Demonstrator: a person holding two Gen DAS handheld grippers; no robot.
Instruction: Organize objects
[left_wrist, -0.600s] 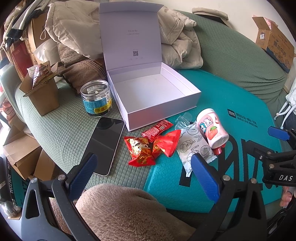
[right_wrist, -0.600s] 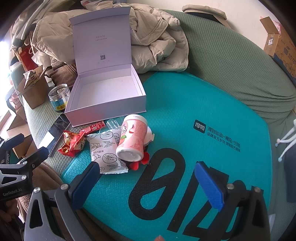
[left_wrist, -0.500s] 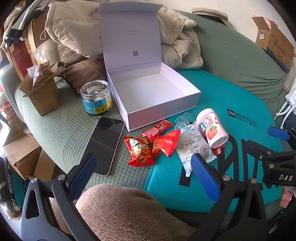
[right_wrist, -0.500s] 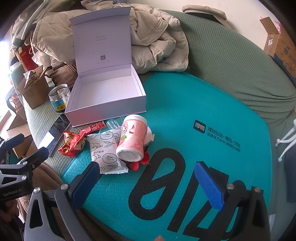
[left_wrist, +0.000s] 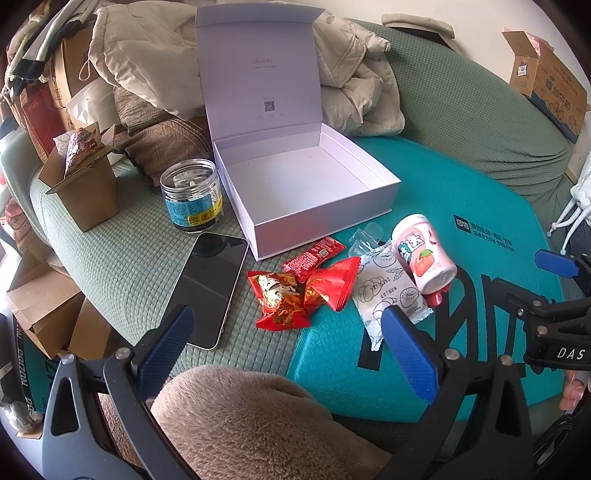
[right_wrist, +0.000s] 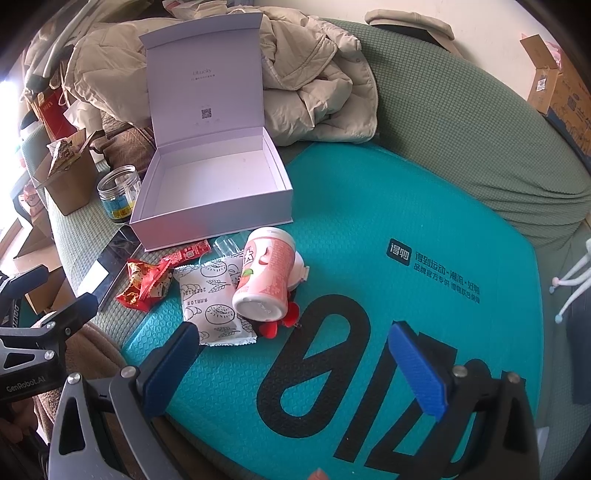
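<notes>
no change against the frames from half a second back: both views match, nothing among the objects has shifted. left gripper (left_wrist: 288, 336) has its jaws spread wide, nothing between them, hovering above a brown fleece mound (left_wrist: 236, 417) at the sofa's near edge. right gripper (right_wrist: 295, 362) equally wide and empty, over the near end of the teal mat (right_wrist: 424, 206).

white box (left_wrist: 295, 184) stands lid up and empty, straddling the mat's far-left edge. just beside its near wall lie the loose items: red snack packets (left_wrist: 284, 295), a red sachet (left_wrist: 314, 253), a white printed pouch (left_wrist: 384, 291), and a pink bottle (right_wrist: 266, 273) on its side. phone (left_wrist: 210, 288) and glass jar (left_wrist: 192, 195) lie on the green sofa cover left of the box.

judgement: sorting not begun; no item in the box yet. the pink bottle is nearest the right gripper, a likely first pick.
</notes>
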